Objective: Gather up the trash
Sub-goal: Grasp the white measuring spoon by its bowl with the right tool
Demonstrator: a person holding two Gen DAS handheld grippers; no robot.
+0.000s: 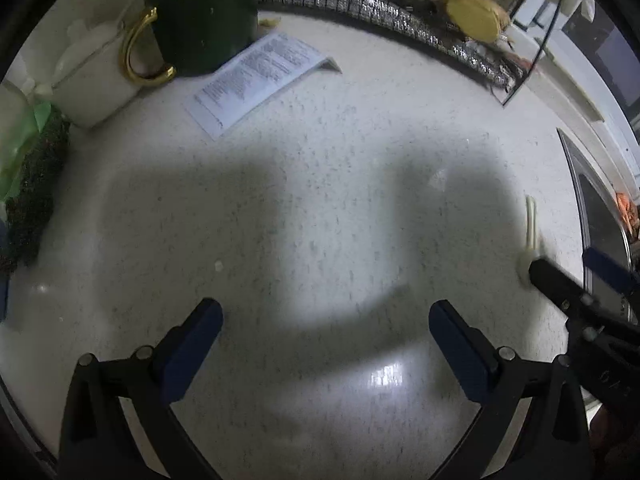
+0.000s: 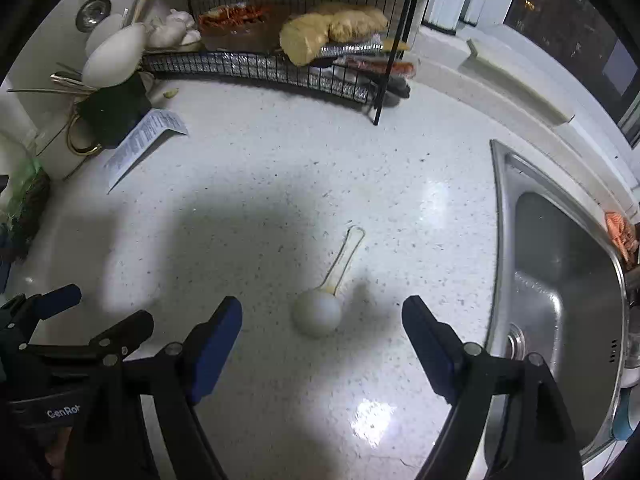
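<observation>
A white speckled stone surface (image 2: 248,168) is seen under a dim light, bounded at the right by a stainless steel sink (image 2: 560,280) and at the back by a black wire rack (image 2: 280,68) loaded with food packets. A dark green mug with a gold handle (image 1: 208,24) is set at the back left, with a folded printed paper leaflet (image 1: 256,76) just beside it. A white plastic spoon (image 2: 320,308), possibly disposable, is laid on the surface ahead of the right gripper (image 2: 322,320), between its spread jaws and untouched. The left gripper (image 1: 326,326) is likewise held spread above bare surface.
</observation>
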